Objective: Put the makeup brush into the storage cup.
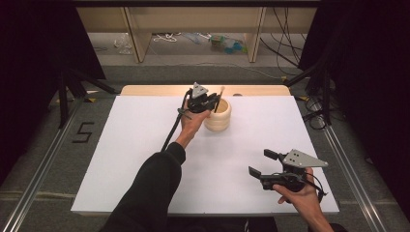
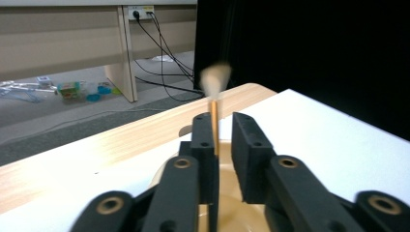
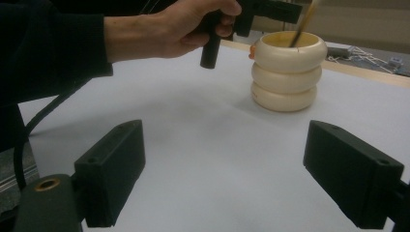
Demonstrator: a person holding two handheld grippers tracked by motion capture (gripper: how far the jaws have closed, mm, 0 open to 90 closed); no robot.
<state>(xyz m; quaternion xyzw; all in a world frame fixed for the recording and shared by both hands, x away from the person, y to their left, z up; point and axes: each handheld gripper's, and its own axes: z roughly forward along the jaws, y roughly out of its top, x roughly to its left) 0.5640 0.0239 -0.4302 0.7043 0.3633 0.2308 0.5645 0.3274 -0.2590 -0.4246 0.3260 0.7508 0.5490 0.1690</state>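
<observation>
- Grippers: two. The left gripper (image 1: 209, 102) is directly above the holder; the right gripper (image 1: 263, 164) is well apart from the holder, nearer the person.
- Holder (image 1: 218, 115): one, cream, made of three stacked rings.
- Stick (image 2: 214, 126): one, thin, standing in the holder.
- Table (image 1: 135, 145): one, white-topped, bearing the holder.

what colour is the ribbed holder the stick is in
Cream, an off-white; the holder shows best in the right gripper view.
</observation>
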